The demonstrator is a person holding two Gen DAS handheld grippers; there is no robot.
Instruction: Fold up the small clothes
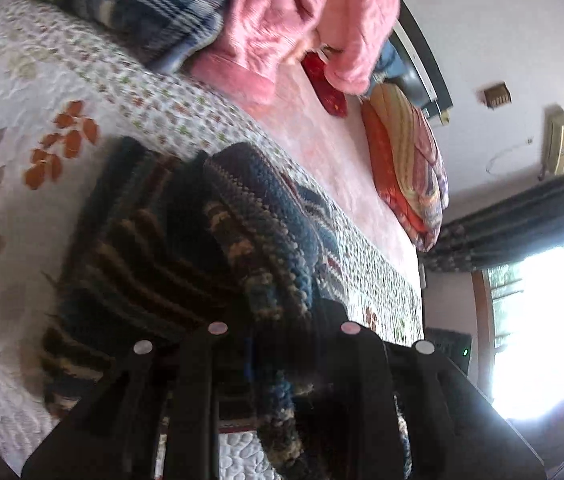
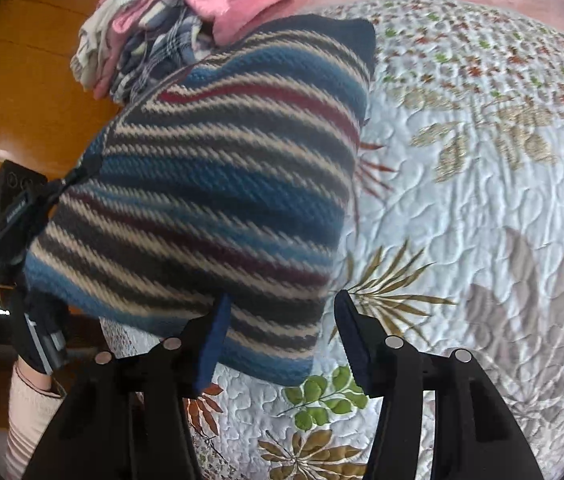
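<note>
A striped knit garment in blue, beige, grey and dark red is raised off the quilted bedspread, folded over on itself. In the right wrist view my left gripper pinches its left corner. In the left wrist view the same knit bunches right against the left gripper and hides its fingertips. My right gripper stands open, its blue-padded fingers on either side of the garment's lower edge.
A heap of other clothes lies at the far side of the bed: a pink jacket and plaid cloth. An orange striped pillow sits on the pink sheet. Wooden furniture borders the bed. A sleeve shows lower left.
</note>
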